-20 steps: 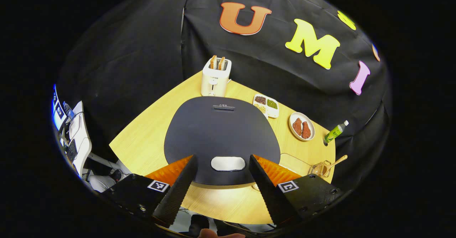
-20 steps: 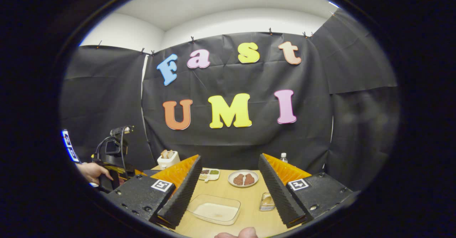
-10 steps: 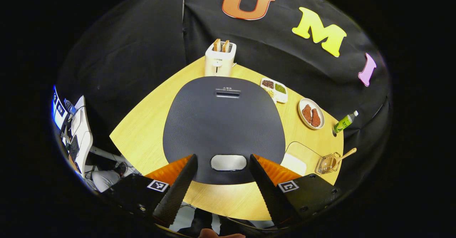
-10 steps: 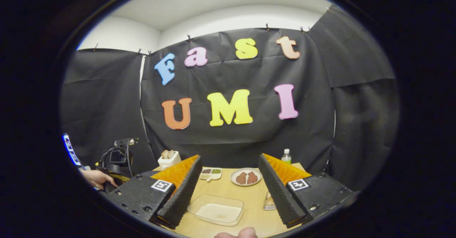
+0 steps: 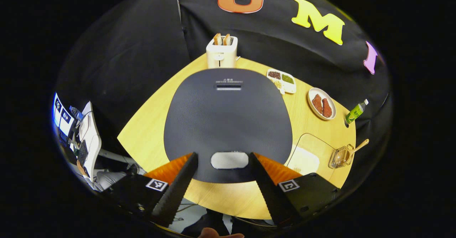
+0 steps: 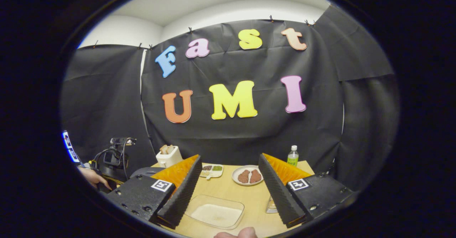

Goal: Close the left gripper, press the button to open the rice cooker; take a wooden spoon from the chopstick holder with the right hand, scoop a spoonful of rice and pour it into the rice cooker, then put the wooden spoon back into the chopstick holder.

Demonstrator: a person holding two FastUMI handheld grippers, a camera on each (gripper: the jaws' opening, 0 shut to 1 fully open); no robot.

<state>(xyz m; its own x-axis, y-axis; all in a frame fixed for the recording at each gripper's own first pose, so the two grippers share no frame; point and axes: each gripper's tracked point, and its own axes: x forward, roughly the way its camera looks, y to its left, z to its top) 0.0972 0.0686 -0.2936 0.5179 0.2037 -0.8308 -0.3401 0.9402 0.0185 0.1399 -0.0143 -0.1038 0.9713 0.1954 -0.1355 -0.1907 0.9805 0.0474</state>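
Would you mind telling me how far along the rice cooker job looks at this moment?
Nothing is finished yet: the dark grey rice cooker lid is down. In hand: the left claw, open, hangs above the pale oval button. Left: closing that claw, pressing, then the open right claw fetching the wooden spoon from the wire chopstick holder, scooping rice from the clear tray and returning it.

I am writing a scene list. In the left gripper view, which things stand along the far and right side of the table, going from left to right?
Toaster → divided snack tray → plate of meat → green bottle → wooden spoon in the chopstick holder.
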